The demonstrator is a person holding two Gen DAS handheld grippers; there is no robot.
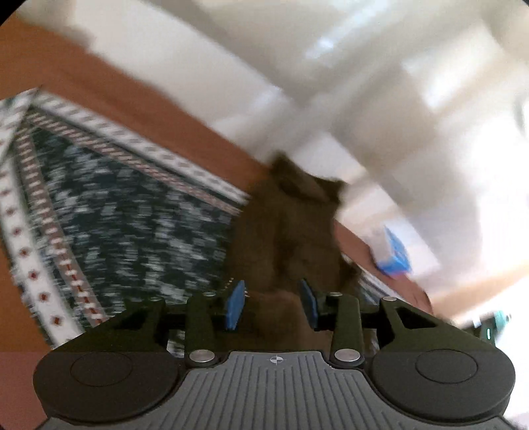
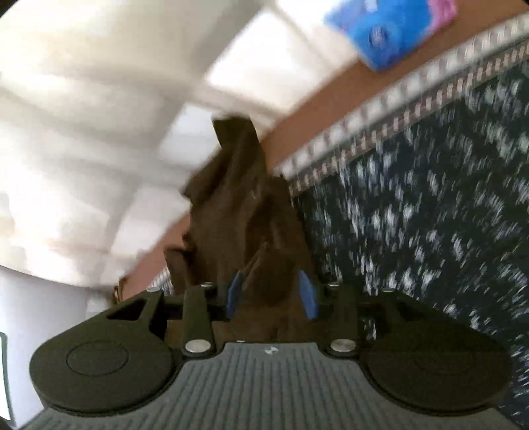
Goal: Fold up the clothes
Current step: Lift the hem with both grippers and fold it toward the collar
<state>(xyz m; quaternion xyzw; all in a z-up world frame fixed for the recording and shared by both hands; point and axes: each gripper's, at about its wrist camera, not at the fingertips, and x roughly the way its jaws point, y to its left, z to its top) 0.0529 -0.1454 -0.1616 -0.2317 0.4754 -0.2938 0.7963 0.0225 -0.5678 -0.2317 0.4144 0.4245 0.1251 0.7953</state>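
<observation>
Nearby lay a patterned cloth [image 1: 115,205] and blue packet [image 2: 390,29], print unreadable; both tongs [image 1: 272,306] [image 2: 272,294] parted around brown garment [image 2: 244,205], not pinching.

Left gripper [image 1: 272,306]: black linkage arms, silver rivets, blue finger pads [image 1: 235,306]. Ribbed grey base plate. Right gripper [image 2: 271,294] looks identical.

Motion blur smears the patterned rug [image 1: 109,205] and brown garment [image 1: 291,231].

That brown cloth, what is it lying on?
The brown cloth lies on a dark patterned rug, reaching its striped border. Anything beneath the cloth is hidden.
</observation>
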